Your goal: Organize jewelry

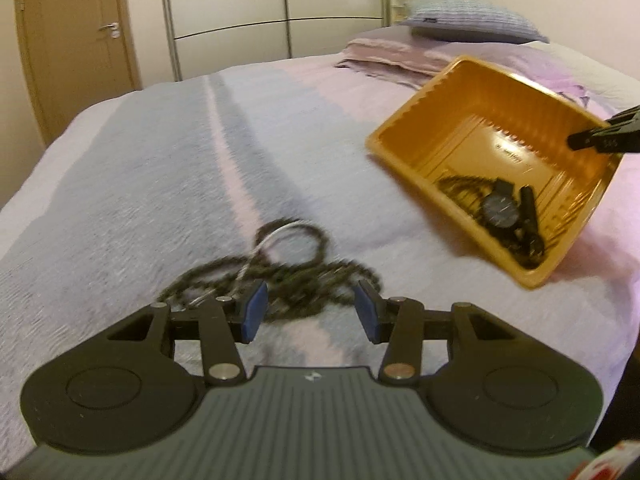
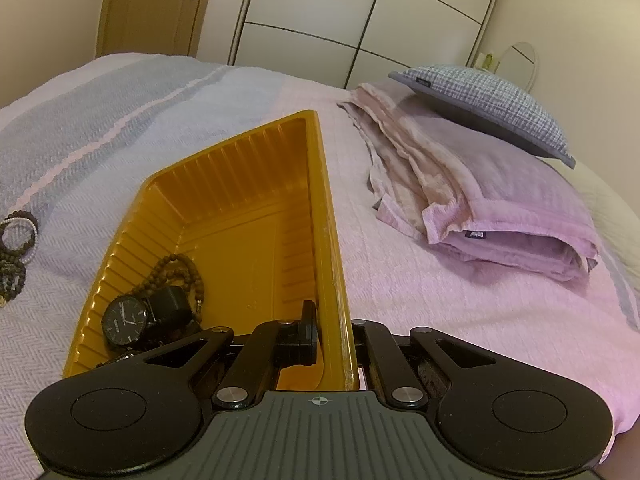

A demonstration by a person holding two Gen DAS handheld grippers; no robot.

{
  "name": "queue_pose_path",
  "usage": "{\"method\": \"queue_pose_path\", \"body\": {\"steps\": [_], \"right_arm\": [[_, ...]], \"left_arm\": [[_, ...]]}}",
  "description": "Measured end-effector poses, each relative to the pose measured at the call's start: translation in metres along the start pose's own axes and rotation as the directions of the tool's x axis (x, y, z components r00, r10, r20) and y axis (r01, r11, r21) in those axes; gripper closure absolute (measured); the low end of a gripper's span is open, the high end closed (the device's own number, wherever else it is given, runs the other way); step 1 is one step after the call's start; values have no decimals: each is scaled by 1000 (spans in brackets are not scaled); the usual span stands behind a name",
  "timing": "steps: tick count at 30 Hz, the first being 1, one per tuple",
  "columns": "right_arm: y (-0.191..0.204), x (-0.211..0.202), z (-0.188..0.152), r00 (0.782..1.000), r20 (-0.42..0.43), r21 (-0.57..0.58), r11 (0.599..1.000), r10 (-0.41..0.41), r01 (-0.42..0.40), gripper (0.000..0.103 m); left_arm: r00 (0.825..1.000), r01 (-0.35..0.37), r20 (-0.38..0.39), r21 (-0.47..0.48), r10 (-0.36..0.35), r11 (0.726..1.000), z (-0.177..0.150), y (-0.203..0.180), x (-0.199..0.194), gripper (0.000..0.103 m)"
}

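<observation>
the tray [image 2: 236,184] looked like thin moulded plastic, orange-yellow, glossy, with ribbed walls and a smooth floor. the bedspread [image 1: 132,184] was woven cloth with a fine herringbone texture, matt. the folded blanket [image 2: 500,216] was soft, slightly crinkled cloth. the bead strands [image 1: 280,276] looked dark and matt, perhaps wood, with a paler shiny strand among them. the watch [image 2: 122,320] had a glossy dark face. the left gripper [image 1: 310,308] had matt black plastic arms, blue rubbery pads [image 1: 254,308] and bright metal pins.
</observation>
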State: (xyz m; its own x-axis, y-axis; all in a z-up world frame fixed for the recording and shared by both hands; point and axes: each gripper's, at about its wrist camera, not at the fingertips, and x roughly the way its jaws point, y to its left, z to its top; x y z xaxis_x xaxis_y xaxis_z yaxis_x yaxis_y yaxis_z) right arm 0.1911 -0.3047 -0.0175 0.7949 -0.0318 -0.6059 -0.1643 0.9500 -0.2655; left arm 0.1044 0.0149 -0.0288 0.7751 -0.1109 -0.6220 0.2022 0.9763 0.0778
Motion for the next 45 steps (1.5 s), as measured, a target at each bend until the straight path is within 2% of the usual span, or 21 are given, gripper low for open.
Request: {"method": "queue_pose_path", "body": {"steps": [5, 9, 13, 14, 18, 22, 28, 36, 40, 42, 45], "right_arm": [[0, 0, 0, 1000, -1, -4, 1000, -3, 3, 99], [0, 0, -1, 1000, -4, -5, 1000, -7, 7, 99], [1, 1, -1, 1000, -7, -8, 1000, -9, 9, 99], [1, 1, -1, 1000, -7, -9, 1000, -10, 10, 99], [1, 1, -1, 1000, -7, -9, 1000, -11, 11, 99], [1, 1, -1, 1000, -8, -11, 1000, -12, 12, 99], [0, 1, -2, 1000, -12, -9, 1000, -10, 10, 99], [-1, 2, -2, 1000, -11, -10, 1000, -7, 7, 99], [0, 3, -2, 1000, -13, -9, 1000, -9, 9, 99], [-1, 4, -2, 1000, -14, -9, 1000, -10, 10, 99], [0, 3, -2, 1000, -13, -9, 1000, -10, 10, 99]], "left_arm": [[999, -51, -14, 18, 51, 999, -8, 12, 0, 59], [996, -87, -18, 73, 88, 994, -10, 14, 3, 59], [995, -95, -30, 83, 97, 992, -11, 19, 7, 59], [994, -97, -33, 82, 100, 992, -12, 20, 7, 62], [997, -69, -25, 55, 71, 996, -10, 21, 2, 67], [1000, 2, -19, 34, -2, 999, -6, 11, 1, 72], [995, 87, -56, -18, -88, 996, -5, -13, 28, 79], [989, 110, -93, -21, -111, 994, -5, -30, 56, 88], [990, 104, -97, -4, -104, 995, -7, -33, 60, 90], [990, 106, -95, 2, -105, 994, -7, -34, 59, 97], [991, 104, -87, 15, -103, 994, -7, -37, 55, 97]]}}
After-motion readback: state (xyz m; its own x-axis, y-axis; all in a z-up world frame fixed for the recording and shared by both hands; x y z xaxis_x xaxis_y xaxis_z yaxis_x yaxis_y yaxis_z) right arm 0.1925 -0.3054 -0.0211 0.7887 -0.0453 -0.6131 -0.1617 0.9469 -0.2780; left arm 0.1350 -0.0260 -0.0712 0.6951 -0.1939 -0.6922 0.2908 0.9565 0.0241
